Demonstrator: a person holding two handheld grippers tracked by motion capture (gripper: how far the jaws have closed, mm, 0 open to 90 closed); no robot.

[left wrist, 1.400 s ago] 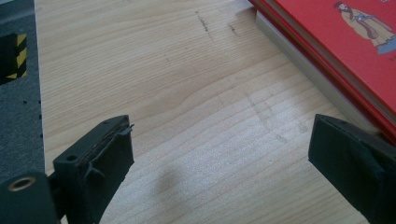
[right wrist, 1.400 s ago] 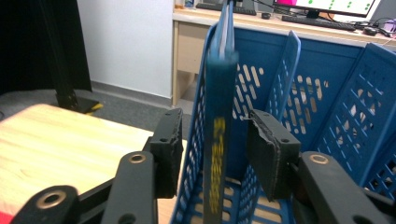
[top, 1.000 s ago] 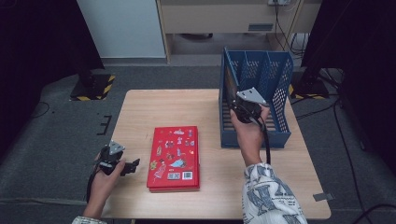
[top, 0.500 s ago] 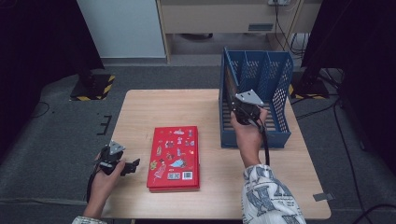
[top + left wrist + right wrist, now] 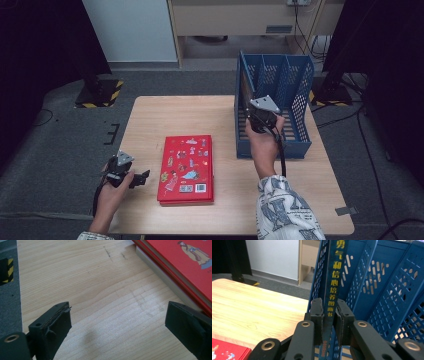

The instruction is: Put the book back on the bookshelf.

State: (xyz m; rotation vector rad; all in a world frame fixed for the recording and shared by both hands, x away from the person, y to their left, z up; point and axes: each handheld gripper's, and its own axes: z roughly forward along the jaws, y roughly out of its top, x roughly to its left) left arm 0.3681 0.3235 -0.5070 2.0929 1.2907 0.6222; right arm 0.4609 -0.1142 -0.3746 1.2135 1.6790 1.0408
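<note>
A stack of red picture books [image 5: 185, 169] lies flat near the table's front middle; its edge [image 5: 185, 262] shows in the left gripper view. My left gripper [image 5: 141, 178] rests low on the table just left of that stack. It is open wide [image 5: 117, 322], with bare wood between the jaws. A thin blue book [image 5: 332, 277] with yellow characters on its spine stands upright at the left slot of the blue file rack [image 5: 277, 100]. My right gripper [image 5: 258, 116] is shut on that spine [image 5: 329, 315] at the rack's front left.
The wooden table [image 5: 165, 117] has bare room behind the red stack and along its left side. The rack's mesh dividers [image 5: 387, 290] stand close to the right of the held book. Dark stands and cables are on the floor around the table.
</note>
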